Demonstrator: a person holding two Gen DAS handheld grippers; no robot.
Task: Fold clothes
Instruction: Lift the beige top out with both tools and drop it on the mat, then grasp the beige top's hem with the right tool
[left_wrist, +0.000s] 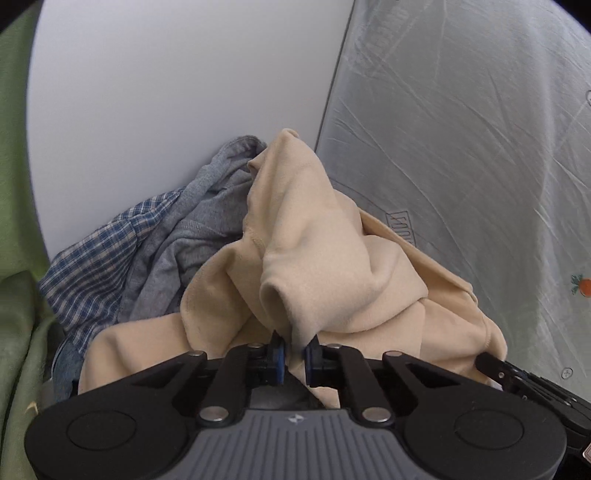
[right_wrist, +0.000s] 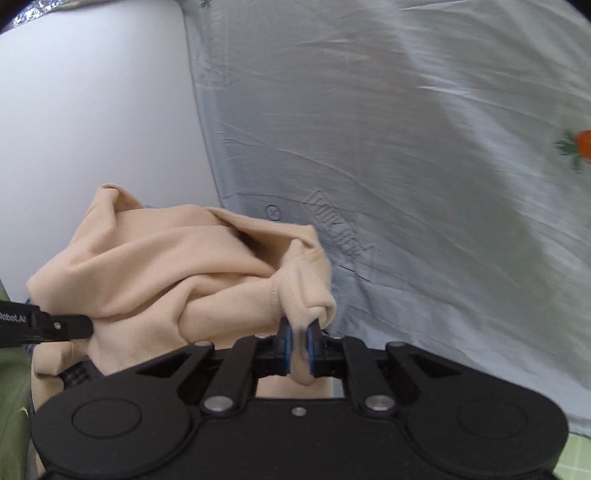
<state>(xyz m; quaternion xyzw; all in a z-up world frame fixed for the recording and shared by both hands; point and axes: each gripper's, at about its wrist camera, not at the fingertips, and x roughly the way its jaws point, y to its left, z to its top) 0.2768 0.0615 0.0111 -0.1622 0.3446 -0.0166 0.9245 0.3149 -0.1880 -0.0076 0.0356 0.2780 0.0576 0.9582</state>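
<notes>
Left gripper (left_wrist: 294, 346): one; blue pads (left_wrist: 279, 352) closed on a thin fold of the beige fleece garment (left_wrist: 310, 254).
Right gripper (right_wrist: 298, 342): one; pads (right_wrist: 285, 345) clamped on a bunched, stitched edge of the same garment; its black finger also shows at the left view's lower right.
Beige fleece garment: one; crumpled, rising just ahead of both grippers, held between them.
Grey knit garment (left_wrist: 207, 218): one; heaped behind and left of the beige one, touching it.
Blue plaid shirt (left_wrist: 99, 266): one; left of the grey knit, beyond the left gripper.
Green cloth (left_wrist: 14, 221): one; far left edge.
Grey bedsheet (right_wrist: 406, 147): one; creased, ahead and right, with a carrot print (right_wrist: 580, 146).
White wall (left_wrist: 166, 92): one; farthest, ahead left.
</notes>
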